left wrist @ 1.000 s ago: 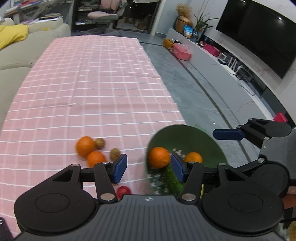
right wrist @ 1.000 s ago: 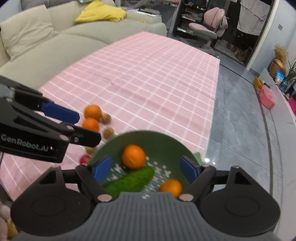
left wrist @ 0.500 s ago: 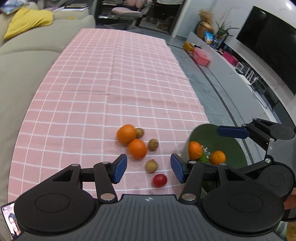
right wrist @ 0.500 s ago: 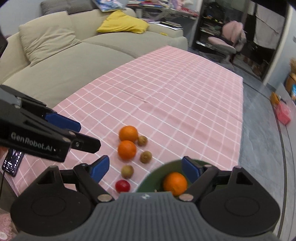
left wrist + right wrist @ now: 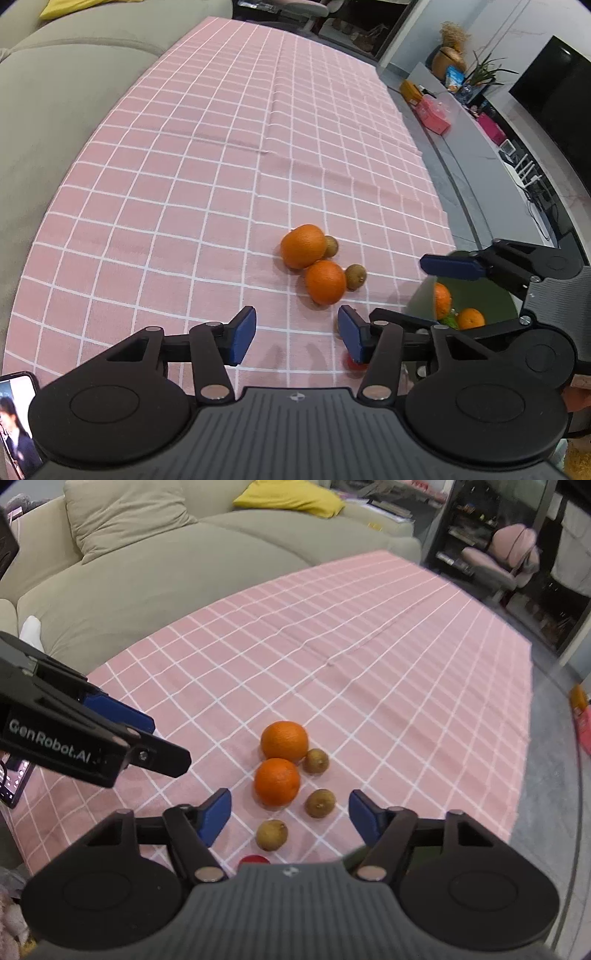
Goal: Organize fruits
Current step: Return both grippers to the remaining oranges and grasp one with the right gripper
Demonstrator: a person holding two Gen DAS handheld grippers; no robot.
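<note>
Two oranges point(image 5: 277, 781) lie loose; each open, empty claw (left point(image 5: 297, 334), right point(image 5: 290, 818)) is best centred before closing.

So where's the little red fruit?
In the right wrist view, the red fruit lies on the pink cloth, just past the right hand-held gripper, nearest one kiwi.

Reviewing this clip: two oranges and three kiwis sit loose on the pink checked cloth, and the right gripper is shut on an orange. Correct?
Not quite. The right gripper is open and holds nothing, as the right wrist view shows. The near orange, far orange and three kiwis do lie loose on the cloth.
</note>
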